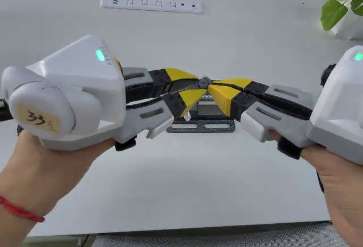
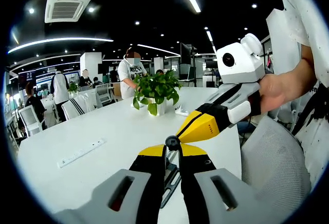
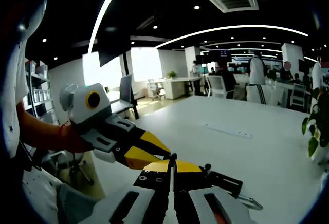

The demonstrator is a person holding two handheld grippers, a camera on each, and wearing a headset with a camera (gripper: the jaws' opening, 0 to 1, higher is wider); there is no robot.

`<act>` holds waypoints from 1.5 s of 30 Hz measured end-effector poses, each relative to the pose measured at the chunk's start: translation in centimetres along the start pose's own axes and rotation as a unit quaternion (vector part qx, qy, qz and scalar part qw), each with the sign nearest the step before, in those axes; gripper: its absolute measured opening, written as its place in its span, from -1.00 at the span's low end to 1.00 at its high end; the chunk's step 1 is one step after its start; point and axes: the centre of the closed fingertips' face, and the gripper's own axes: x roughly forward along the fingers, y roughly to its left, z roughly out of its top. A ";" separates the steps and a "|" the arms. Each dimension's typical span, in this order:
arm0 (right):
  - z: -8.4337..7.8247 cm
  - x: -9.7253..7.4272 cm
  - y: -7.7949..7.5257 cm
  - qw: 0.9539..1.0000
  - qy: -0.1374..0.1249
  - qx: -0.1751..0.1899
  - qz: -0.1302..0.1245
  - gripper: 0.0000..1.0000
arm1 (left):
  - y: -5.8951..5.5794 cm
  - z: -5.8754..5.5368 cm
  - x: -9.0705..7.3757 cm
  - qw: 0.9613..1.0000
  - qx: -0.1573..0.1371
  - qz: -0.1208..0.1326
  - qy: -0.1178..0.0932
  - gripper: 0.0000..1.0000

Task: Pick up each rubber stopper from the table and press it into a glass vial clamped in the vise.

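A hand (image 1: 45, 162) holds the left gripper (image 1: 201, 85) and the other hand (image 1: 340, 184) holds the right gripper (image 1: 211, 85). Both are raised above the near half of the white counter (image 1: 170, 190). Each gripper's yellow jaws are pressed together, and the two tips meet nose to nose. Just beyond and below that meeting point the black vise (image 1: 201, 125) sits mid-counter. The jaws hide whether it holds vials. Farther back lies a white power strip (image 1: 150, 3), and a potted plant (image 1: 337, 3) stands toward the far right corner.

White table (image 1: 170, 190) bears a power strip (image 1: 151, 3), potted plant (image 1: 332, 13) and vise (image 1: 204, 126).
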 end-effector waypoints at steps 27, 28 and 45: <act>1.2 -1.0 0.7 0.999 -0.003 -0.015 0.035 -0.98 | -0.1 0.5 -0.8 0.999 -0.028 -0.029 -0.015 -0.93; 1.3 -1.1 0.7 0.999 -0.001 -0.014 0.038 -0.94 | 0.0 0.6 -0.9 0.999 -0.029 -0.033 -0.016 -0.93; 6.3 -5.9 5.9 0.963 -0.014 -0.080 0.256 -0.69 | -2.7 6.2 -4.7 0.963 -0.148 -0.198 -0.109 -0.94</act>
